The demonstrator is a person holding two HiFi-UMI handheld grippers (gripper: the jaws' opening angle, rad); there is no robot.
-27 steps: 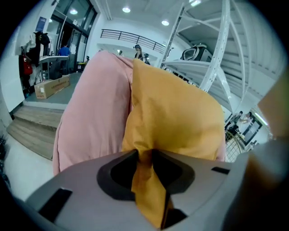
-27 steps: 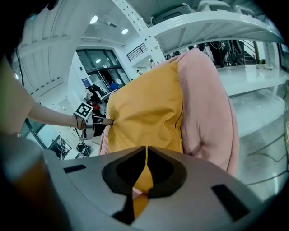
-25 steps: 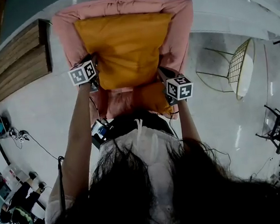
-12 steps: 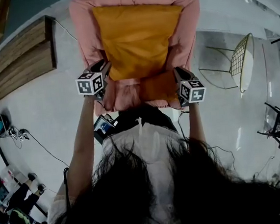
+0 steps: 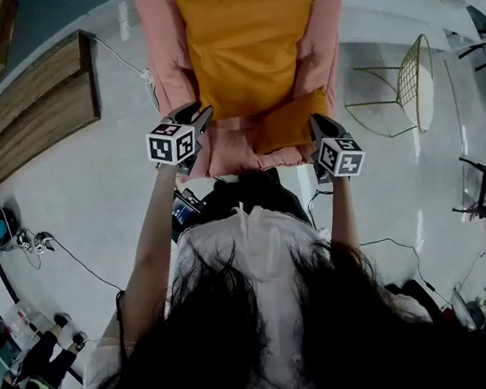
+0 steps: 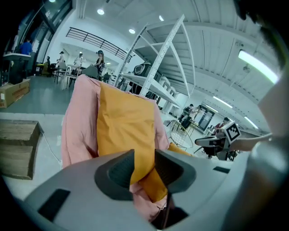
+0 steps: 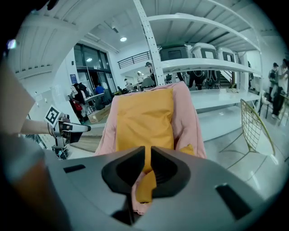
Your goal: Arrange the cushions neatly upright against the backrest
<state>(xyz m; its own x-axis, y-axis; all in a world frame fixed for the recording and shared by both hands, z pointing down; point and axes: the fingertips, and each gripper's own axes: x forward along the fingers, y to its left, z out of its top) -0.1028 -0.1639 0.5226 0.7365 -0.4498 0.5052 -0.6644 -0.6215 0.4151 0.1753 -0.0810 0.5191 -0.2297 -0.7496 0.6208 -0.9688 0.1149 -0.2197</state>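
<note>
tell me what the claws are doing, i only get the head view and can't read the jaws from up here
Observer: In the left gripper view, the left claw is slightly open. Its jaws have just been opening, and nothing is between them.
Operator: and the right one
Observer: In the right gripper view, the right claw is shut, with nothing held.
Operator: is the big cushion really standing up
Observer: Yes. Seen from the front, the large orange cushion stands upright against the pink backrest.

The large orange cushion point(image 5: 246, 48) leans against the pink armchair's point(image 5: 164, 60) backrest (1 smaller orange cushion point(image 5: 292, 123) lies on the seat).
</note>
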